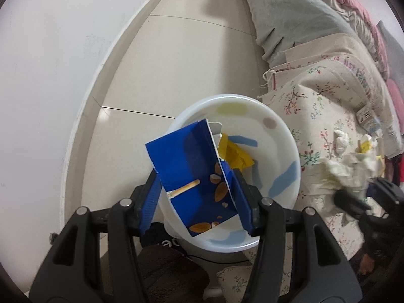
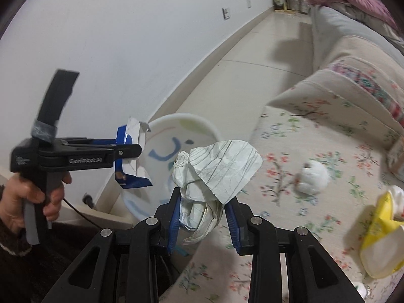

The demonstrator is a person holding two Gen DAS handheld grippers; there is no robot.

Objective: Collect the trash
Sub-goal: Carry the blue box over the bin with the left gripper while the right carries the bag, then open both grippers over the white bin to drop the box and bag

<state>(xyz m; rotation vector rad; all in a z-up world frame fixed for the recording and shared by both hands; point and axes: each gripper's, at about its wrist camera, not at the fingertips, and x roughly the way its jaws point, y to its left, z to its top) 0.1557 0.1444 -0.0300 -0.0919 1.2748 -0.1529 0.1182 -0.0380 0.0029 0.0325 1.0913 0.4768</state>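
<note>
Closest to me, the right gripper [image 2: 202, 209] is clamped around a crumpled sheet of pale paper [image 2: 217, 174], its blue fingers [image 2: 174, 224] pressing the wad from both sides while a creased flap fans out above them. It hangs over the edge of the floral sofa cover [image 2: 315, 136].

Just to its left, the left gripper [image 1: 199, 194] pinches a flattened blue snack box [image 1: 189, 174] printed with almonds and a biscuit stick, held tilted right above the white basin [image 1: 282, 126]. The person's hand [image 2: 30, 197] is wrapped around that gripper's handle.

The basin sits on the pale floor tiles [image 1: 176, 58], tight against the sofa's front, and a crumpled yellow wrapper [image 1: 236, 155] already lies inside it.

Farther along the sofa, a white tissue ball [image 2: 314, 178] rests on the cushion, with a yellow-and-white plastic bag [image 2: 381, 234] lying nearby. Beyond those, a grey blanket [image 1: 290, 20] and a pink quilt [image 2: 346, 0] are heaped at the far end, beside the white wall [image 2: 126, 38].
</note>
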